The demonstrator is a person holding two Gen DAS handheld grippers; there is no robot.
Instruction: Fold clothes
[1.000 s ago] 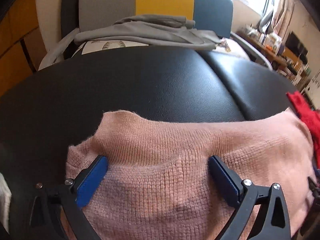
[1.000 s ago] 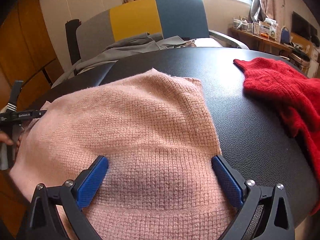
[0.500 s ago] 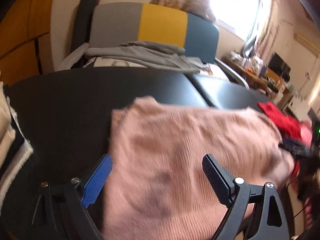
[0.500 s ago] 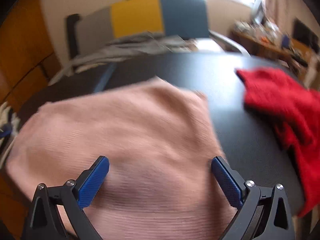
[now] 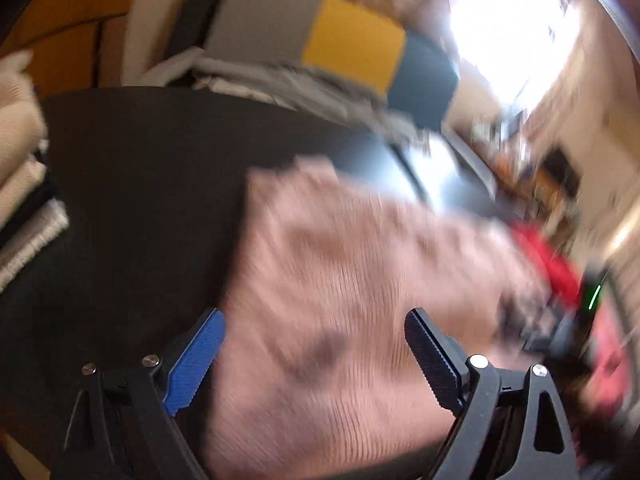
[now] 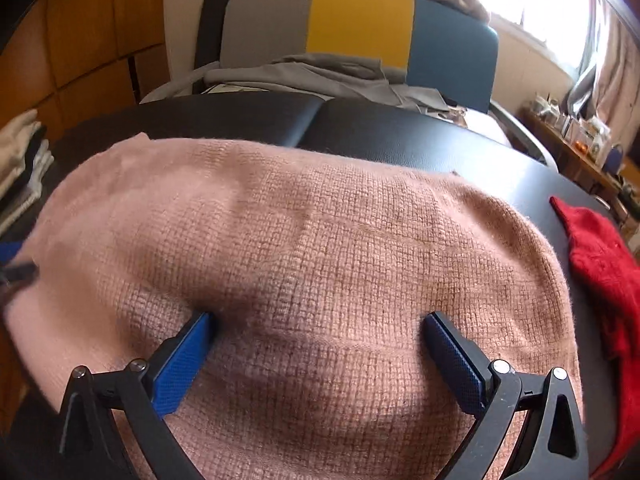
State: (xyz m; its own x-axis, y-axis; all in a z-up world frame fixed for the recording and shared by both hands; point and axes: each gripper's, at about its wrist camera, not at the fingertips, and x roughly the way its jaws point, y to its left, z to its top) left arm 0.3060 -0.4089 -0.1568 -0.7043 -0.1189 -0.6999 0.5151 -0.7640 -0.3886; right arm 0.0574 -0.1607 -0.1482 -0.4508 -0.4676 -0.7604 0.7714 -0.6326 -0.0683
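A pink knit sweater (image 6: 320,232) lies spread on the black padded table (image 6: 384,136). My right gripper (image 6: 320,340) is open and low over the sweater's near part; its left blue pad (image 6: 188,356) dents the knit. The left wrist view is motion-blurred. There the pink sweater (image 5: 352,288) fills the middle and right, and my left gripper (image 5: 316,348) is open above its near left edge, holding nothing. A dark blurred shape at the left rim of the right wrist view may be the left gripper; I cannot tell.
A red garment (image 6: 600,272) lies at the table's right, also seen as the red garment (image 5: 552,264). A stack of folded clothes (image 5: 24,184) sits at the left edge. Behind the table stands a grey, yellow and blue chair (image 6: 360,24) with grey clothes (image 6: 312,76).
Both views have swung left, bringing the folded stack into sight. The left gripper has shifted toward the sweater's left edge. The right gripper has dropped closer onto the knit. Both stay open.
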